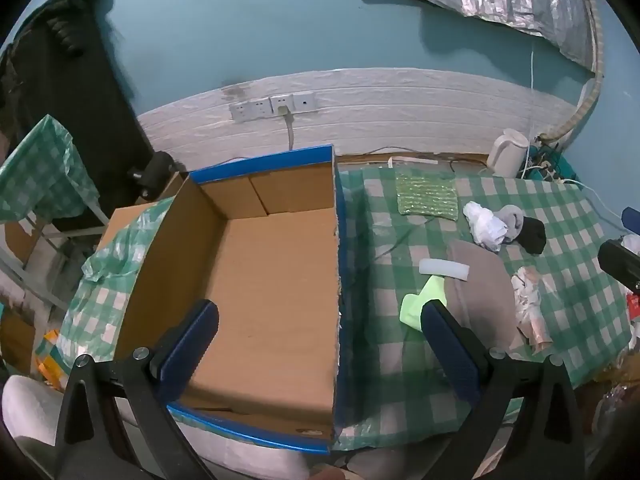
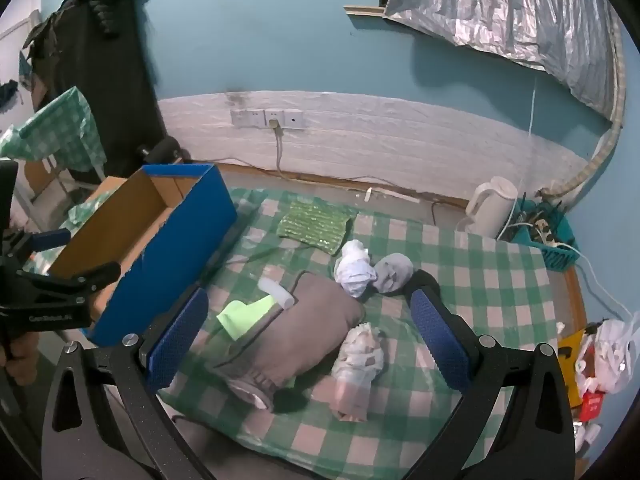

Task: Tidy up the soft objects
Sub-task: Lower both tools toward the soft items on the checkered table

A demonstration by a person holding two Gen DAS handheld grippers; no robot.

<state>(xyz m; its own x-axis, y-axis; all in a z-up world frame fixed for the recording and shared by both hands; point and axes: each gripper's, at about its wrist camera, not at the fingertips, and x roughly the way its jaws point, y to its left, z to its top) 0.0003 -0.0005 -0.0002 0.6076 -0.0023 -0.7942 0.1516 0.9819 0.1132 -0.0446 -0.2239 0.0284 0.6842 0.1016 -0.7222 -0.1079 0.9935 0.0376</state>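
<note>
An empty open cardboard box (image 1: 272, 288) with blue sides stands at the left of the green checked cloth (image 1: 568, 240); it also shows in the right wrist view (image 2: 132, 224). My left gripper (image 1: 320, 336) is open above the box, holding nothing. My right gripper (image 2: 308, 328) is open and empty above a brown-grey cushion (image 2: 304, 320). Beside the cushion lie a lime green cloth (image 2: 244, 314), a white foam piece (image 2: 276, 292), a white crumpled cloth (image 2: 354, 268), a grey sock (image 2: 394, 272), a black sock (image 1: 534, 234) and a crumpled wrapped bundle (image 2: 358, 364).
A green sequinned mat (image 2: 314, 224) lies at the back of the cloth. A white kettle (image 2: 492, 206) and a teal basket of cables (image 2: 548, 236) stand at the back right. Plastic bags (image 2: 608, 356) sit at the right edge. A wall with sockets (image 2: 266, 118) is behind.
</note>
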